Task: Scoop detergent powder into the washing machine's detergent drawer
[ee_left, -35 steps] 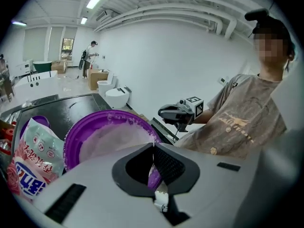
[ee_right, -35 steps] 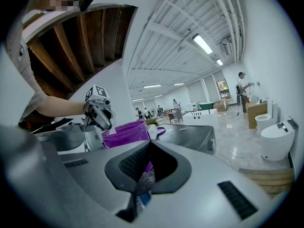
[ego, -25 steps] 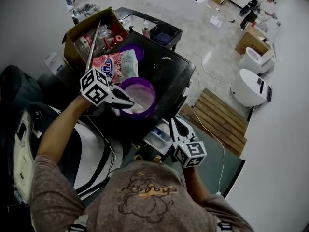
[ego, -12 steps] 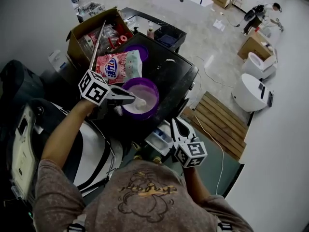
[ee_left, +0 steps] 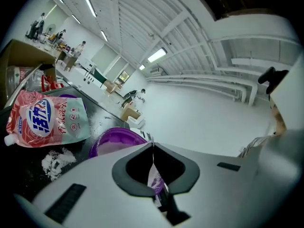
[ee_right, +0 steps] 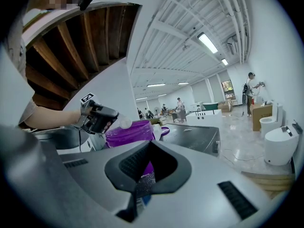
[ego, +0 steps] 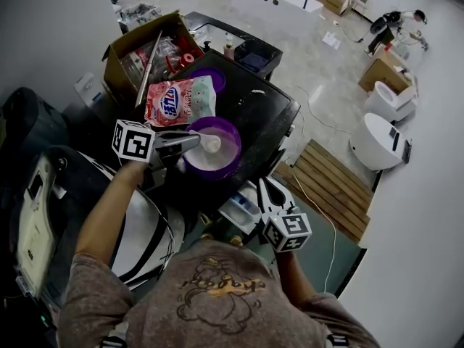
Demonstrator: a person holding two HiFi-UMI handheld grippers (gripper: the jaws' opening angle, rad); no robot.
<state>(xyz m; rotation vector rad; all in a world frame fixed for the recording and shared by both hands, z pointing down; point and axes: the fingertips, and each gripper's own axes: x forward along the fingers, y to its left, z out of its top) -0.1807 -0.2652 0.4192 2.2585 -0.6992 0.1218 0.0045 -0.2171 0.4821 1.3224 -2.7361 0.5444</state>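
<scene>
Hovering over the tub (ego: 233,156), left gripper (ego: 194,141) jaws pinch the scoop (ego: 210,143) (right gripper (ego: 263,185) closed, empty).

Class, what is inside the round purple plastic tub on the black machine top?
White powder lies in the tub, the left gripper holding a white scoop over it; powder hides the tub's floor.

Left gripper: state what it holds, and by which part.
The left gripper holds a small white scoop by its handle, jaws shut on it; the scoop's cup sticks out over the purple bowl.
</scene>
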